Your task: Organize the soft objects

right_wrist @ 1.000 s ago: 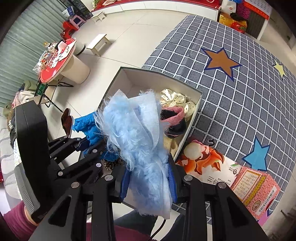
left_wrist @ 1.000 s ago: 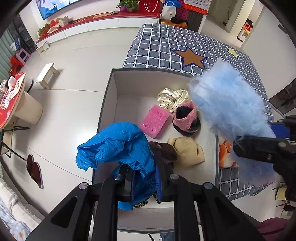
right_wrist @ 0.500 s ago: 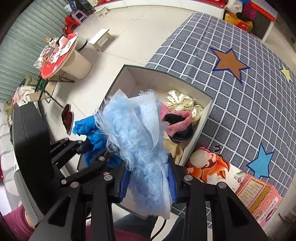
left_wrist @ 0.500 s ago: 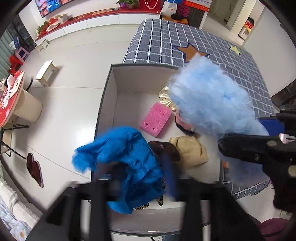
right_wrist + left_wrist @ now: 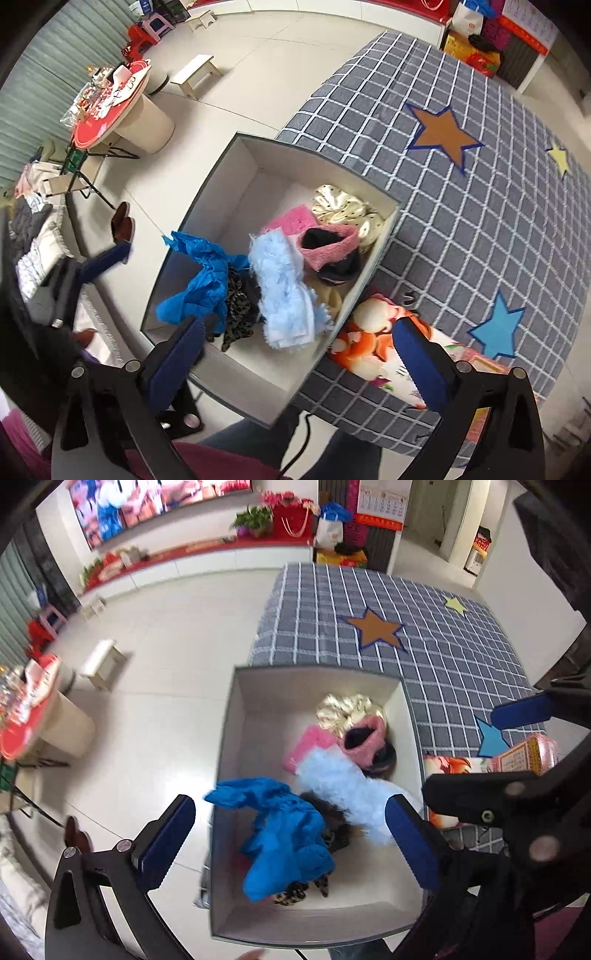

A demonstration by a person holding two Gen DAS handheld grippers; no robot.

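1. Cloth of bright blue (image 5: 284, 845) lies crumpled in my box (image 5: 236, 746), at the near left, over a leopard-print piece (image 5: 236, 310).
2. Beside it the pale blue fluffy piece (image 5: 282, 295) lies across the middle, touching the pink-and-black sock (image 5: 332, 251).
3. Farther back I see a pink sponge (image 5: 293, 219) and a cream scrunchie (image 5: 343, 212).
4. My left gripper (image 5: 291, 834) is opening wide above the box, pads pressing on nothing.
5. My right gripper (image 5: 299, 354) is opening too, holding nothing.
6. Around the box lies a grey checked mat (image 5: 480, 221).
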